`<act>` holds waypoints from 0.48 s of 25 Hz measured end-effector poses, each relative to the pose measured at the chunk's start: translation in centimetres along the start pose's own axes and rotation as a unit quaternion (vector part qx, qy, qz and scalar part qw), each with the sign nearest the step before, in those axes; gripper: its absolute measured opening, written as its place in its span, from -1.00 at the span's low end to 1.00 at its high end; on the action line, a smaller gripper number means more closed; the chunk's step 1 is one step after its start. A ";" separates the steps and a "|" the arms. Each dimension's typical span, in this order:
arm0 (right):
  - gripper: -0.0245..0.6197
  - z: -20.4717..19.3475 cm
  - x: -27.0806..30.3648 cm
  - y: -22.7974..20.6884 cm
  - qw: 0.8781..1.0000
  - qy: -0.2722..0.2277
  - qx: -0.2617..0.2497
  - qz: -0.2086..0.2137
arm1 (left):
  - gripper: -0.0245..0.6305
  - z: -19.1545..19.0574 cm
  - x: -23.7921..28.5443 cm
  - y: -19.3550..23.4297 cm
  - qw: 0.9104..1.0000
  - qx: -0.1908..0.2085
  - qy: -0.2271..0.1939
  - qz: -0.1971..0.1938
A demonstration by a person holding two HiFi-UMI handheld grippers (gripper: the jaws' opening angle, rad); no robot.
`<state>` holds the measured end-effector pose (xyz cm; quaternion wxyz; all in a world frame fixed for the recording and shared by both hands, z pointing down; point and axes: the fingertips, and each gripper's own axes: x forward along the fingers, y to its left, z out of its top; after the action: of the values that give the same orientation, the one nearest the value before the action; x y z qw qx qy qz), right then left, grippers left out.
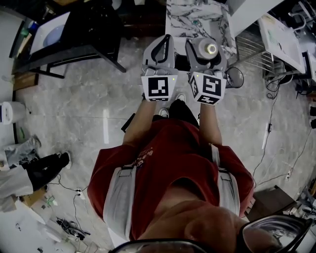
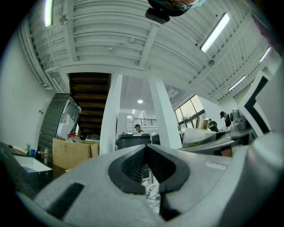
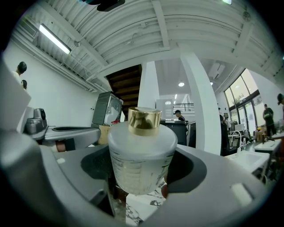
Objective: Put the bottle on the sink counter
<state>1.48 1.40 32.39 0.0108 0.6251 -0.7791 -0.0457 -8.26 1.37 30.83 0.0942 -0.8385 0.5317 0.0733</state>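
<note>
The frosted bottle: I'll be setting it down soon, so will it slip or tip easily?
Likely rigid and smooth, glass or hard plastic by its frosted wall, so the bottle could slip in the right hand-held gripper. Its squat, wide body under a small gold cap probably stands steadily.

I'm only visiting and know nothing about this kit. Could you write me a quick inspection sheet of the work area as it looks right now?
Surface: marble counter ahead of the person's hands.
Job's things: bottle, frosted with a gold cap, upright and held.
Clutter: bags and scraps on the floor at the left.
Grippers: right hand-held gripper shut on the bottle; left hand-held gripper shut with nothing in it.
Cables: cable trailing across the floor at the right.
Surroundings: dark table, cardboard box, other people in the distance.
</note>
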 end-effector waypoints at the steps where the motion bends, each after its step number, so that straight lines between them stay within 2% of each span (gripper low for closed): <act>1: 0.14 0.0 0.3 -0.1 1.000 -0.001 0.000 -0.001 | -0.92 -0.1 0.3 0.0 1.000 0.001 -0.001 -0.002; 12: 0.14 -0.7 4.7 -3.4 1.000 -0.011 0.006 -0.010 | -0.92 -0.8 6.1 0.1 1.000 0.016 -0.013 -0.016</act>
<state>3.79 -3.96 32.64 -0.0017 0.6328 -0.7729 -0.0476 -5.77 -4.24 30.27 0.1157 -0.8442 0.5182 0.0736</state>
